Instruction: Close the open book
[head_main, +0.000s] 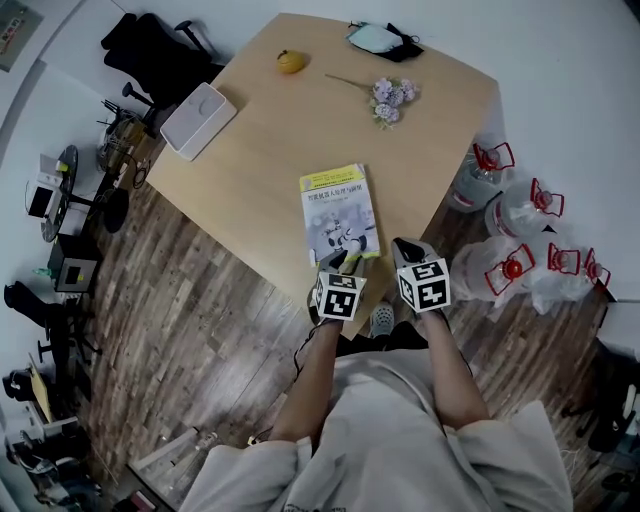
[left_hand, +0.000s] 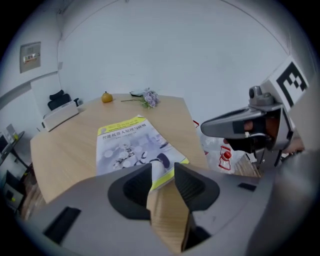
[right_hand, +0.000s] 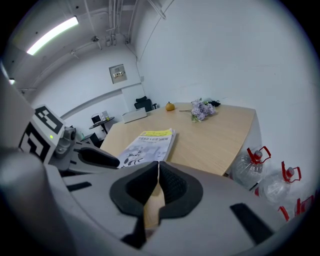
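A book (head_main: 338, 212) with a yellow-and-grey cover lies shut and flat on the wooden table (head_main: 270, 160), near its front edge. It also shows in the left gripper view as the book (left_hand: 131, 145) and in the right gripper view as the book (right_hand: 150, 142). My left gripper (head_main: 340, 262) hovers at the book's near corner. Its jaws (left_hand: 163, 172) stand open, with a clear gap and nothing pressed between the pads. My right gripper (head_main: 405, 248) is just right of the book, over the table's edge. Its jaws (right_hand: 158, 167) are shut and empty.
On the far half of the table are an orange (head_main: 291, 62), a sprig of purple flowers (head_main: 390, 98), a white box (head_main: 198, 120) and a face mask (head_main: 378, 38). Several water bottles (head_main: 515, 215) stand on the floor to the right. A black chair (head_main: 150, 50) stands beyond the table's left corner.
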